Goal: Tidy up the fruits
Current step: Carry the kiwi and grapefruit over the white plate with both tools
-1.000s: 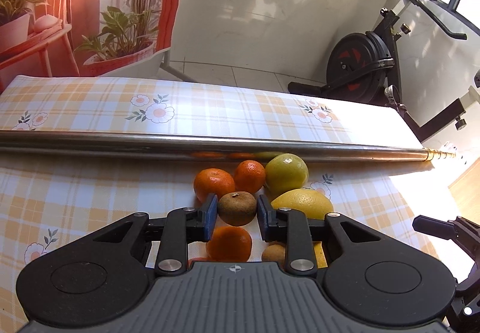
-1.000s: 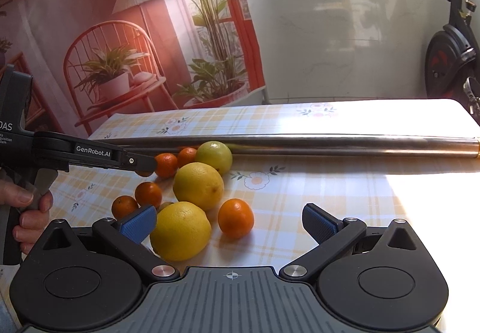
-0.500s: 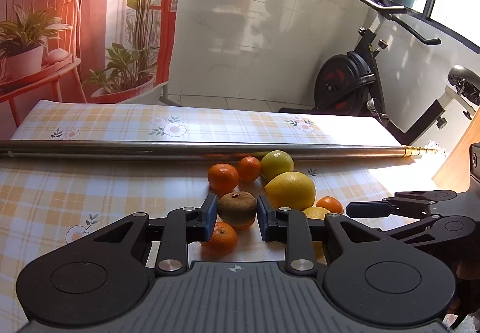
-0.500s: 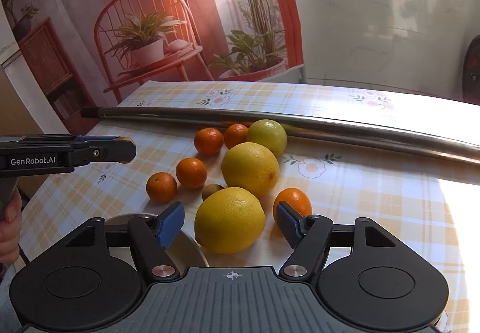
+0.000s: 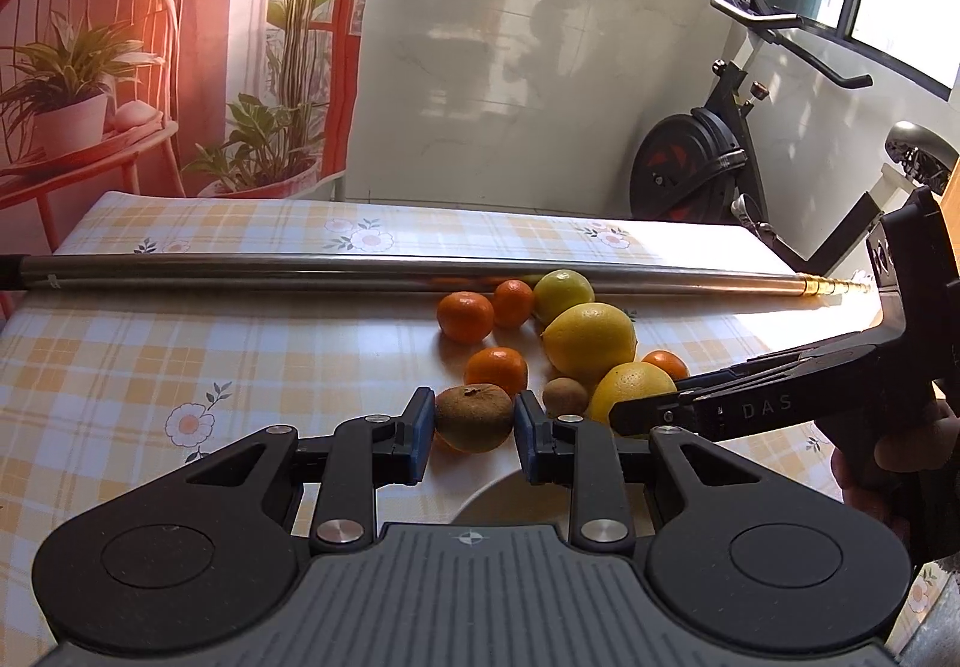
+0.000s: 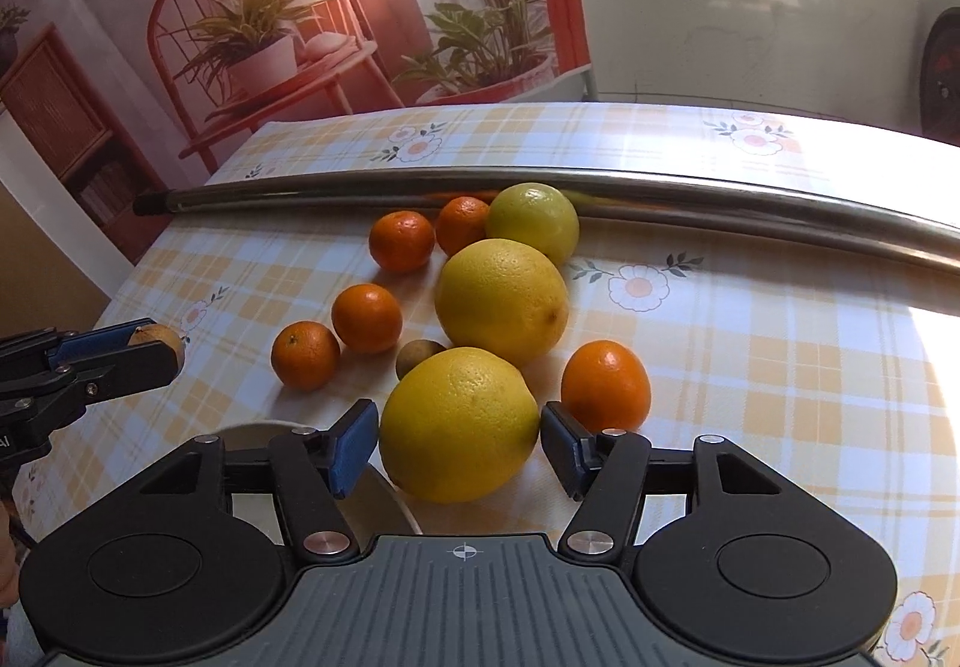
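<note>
- Left gripper (image 5: 471, 421) is clamped on a brown kiwi (image 5: 474, 417), blue pads touching both flanks. A second ago the same kiwi sat low among the oranges; now it is lifted clear of the cluster and drawn toward the near edge, with the pale plate (image 5: 498, 499) showing just beneath and behind it.
- Reading: kiwi pick is done, transfer is under way. Release over the plate looks like the step in hand; whether that plate is the intended spot is a judgement only.
- From the right wrist view the left gripper (image 6: 129, 352) hangs at the far left, level, well apart from the fruit pile, kiwi (image 6: 157, 337) peeking past its tip.
- Right gripper (image 6: 459, 442) has moved in over the last second: earlier its jaws stood wide with the fruit ahead; now they bracket the nearest large lemon (image 6: 459, 424). Left pad looks touching or nearly so; right pad just beside the skin. Jaws part-closed around the lemon, firm grip not confirmed.
- Lemon rests on the tablecloth (image 6: 780, 355) at the plate's rim (image 6: 396, 505), not yet raised.
- Left on the cloth: second large lemon (image 6: 501, 301), a greenish lemon (image 6: 533, 223) against the steel pole (image 6: 720, 199), five small oranges including one (image 6: 606, 385) just right of the bracketed lemon, and another kiwi (image 6: 417, 358) tucked between the two big lemons.
- Pose: both grippers held near-level, pointing across the table toward the pole; the person's hand (image 5: 900, 457) grips the right tool's handle.
- Task early: most fruit unsorted.
</note>
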`<action>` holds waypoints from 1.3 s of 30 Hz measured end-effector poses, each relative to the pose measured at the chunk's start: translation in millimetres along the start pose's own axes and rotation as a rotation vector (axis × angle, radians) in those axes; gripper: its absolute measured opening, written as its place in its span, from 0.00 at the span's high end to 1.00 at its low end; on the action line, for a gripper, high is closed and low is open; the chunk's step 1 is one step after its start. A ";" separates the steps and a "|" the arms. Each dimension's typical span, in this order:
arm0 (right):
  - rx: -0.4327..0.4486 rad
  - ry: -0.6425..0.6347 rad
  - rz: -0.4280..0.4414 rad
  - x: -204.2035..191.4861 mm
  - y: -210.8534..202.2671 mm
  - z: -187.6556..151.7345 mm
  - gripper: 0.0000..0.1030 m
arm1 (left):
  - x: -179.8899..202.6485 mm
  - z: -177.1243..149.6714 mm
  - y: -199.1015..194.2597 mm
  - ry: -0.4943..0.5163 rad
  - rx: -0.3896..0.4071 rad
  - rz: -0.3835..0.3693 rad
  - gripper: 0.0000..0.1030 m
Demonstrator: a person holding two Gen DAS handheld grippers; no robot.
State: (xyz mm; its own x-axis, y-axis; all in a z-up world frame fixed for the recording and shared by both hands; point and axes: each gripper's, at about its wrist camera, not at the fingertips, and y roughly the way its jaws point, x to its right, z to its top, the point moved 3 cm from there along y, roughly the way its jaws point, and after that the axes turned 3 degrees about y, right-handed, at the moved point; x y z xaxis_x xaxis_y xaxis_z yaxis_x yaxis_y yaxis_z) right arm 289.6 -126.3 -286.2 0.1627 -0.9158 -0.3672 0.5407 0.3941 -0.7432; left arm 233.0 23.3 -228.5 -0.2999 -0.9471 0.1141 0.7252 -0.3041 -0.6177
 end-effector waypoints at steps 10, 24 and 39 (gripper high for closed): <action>0.006 0.049 0.010 3.3 3.6 -2.3 0.47 | 0.1 -8.2 -4.8 -0.002 -0.005 -0.005 0.71; 0.100 0.060 0.029 -2.1 -37.9 -15.7 0.47 | 7.1 -19.9 -15.6 0.015 -0.017 -0.005 0.71; 0.050 -0.089 0.054 -39.8 -50.3 -35.4 0.47 | 8.5 -38.8 -25.6 0.032 -0.045 0.002 0.71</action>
State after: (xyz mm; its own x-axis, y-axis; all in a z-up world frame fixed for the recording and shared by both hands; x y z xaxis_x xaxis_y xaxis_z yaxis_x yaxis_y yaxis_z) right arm 226.7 -106.9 -254.0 0.2644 -0.8973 -0.3535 0.5694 0.4411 -0.6937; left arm 187.9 27.0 -241.9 -0.3185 -0.9438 0.0880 0.6978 -0.2963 -0.6521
